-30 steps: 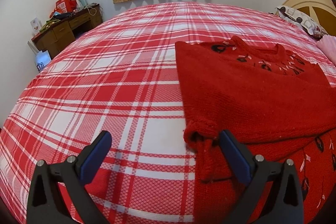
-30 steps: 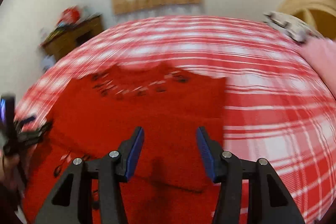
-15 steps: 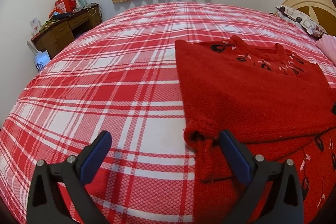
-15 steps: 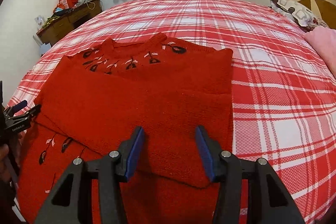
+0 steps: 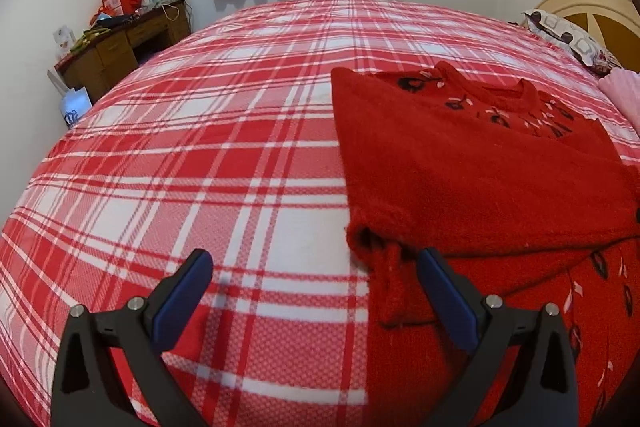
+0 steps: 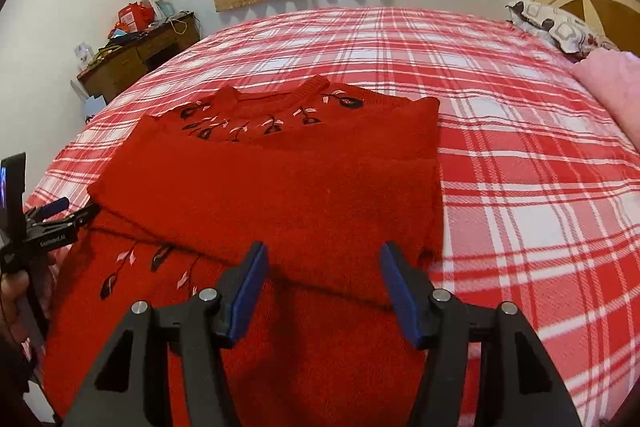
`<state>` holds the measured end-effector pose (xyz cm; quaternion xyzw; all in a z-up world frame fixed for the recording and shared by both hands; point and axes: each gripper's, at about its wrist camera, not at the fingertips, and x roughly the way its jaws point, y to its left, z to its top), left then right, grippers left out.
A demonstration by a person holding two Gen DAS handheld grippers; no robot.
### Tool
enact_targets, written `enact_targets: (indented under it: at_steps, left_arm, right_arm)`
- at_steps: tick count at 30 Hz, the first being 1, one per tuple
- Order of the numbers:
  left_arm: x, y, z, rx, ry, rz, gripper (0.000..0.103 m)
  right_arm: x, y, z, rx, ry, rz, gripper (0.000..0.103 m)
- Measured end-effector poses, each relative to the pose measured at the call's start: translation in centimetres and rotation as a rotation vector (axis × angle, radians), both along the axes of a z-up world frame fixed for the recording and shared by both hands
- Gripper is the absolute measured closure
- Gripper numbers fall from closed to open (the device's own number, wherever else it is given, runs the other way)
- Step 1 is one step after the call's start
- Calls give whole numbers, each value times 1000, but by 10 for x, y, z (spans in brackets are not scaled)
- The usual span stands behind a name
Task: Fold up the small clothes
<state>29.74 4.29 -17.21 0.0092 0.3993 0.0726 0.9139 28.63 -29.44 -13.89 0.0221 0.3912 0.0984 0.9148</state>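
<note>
With both sleeves already laid across the red sweater (image 6: pixel 280 195) on the plaid bed (image 5: pixel 200 147), we judge the sleeve step done; our left gripper (image 5: pixel 316 291) and right gripper (image 6: pixel 324 279) hover wide, empty, so next we pinch the hem and fold it toward the collar

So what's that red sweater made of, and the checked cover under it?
The red sweater looks like a fuzzy wool or acrylic knit with a ribbed collar. The checked cover seems a matte woven fabric with a visible weave grain; its fibre is unclear.
</note>
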Motion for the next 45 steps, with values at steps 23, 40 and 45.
enact_targets:
  at_steps: [23, 40, 45]
  left_arm:
    - [-72, -30, 18, -57, -1, -143, 0]
    - [-123, -38, 18, -58, 23, -223, 0]
    - [-130, -34, 16, -64, 34, -218, 0]
  right_arm:
    - [-85, 3, -2, -33, 30, -17, 43]
    - [-141, -9, -9, -52, 53, -21, 42]
    - [-155, -17, -6, -41, 47, -31, 42]
